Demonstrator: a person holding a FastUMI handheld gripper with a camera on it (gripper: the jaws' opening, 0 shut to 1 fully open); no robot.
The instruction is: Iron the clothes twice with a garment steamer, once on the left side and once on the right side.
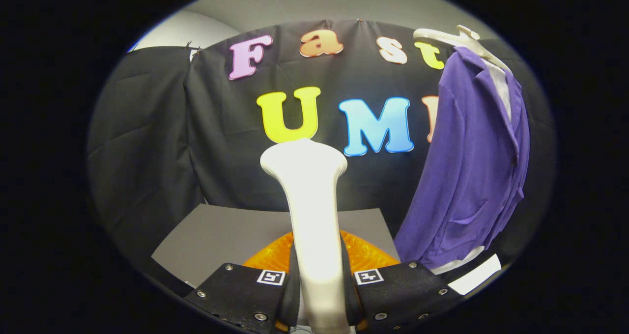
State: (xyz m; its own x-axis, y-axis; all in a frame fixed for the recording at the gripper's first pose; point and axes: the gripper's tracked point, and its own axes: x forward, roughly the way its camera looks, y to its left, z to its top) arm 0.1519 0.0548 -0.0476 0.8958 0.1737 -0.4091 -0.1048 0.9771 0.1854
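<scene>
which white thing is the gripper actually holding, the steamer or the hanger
The white steamer: the gripper is shut on its handle. The white hanger sits apart, up beyond the fingers, carrying the purple jacket.

Black cloth wall (162, 142) hangs creased across the middle; pale ceiling (304, 5) above, white wall (182, 32) upper left, grey table (231, 236) at lower centre.

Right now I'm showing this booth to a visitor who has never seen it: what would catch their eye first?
Probably the white garment steamer, standing upright between the gripper fingers, which are shut on its handle, its head rising ahead of them. Next comes the purple jacket, hanging on a white hanger off to the right beyond the fingers, apart from the steamer. An orange base glows just behind the handle.
</scene>
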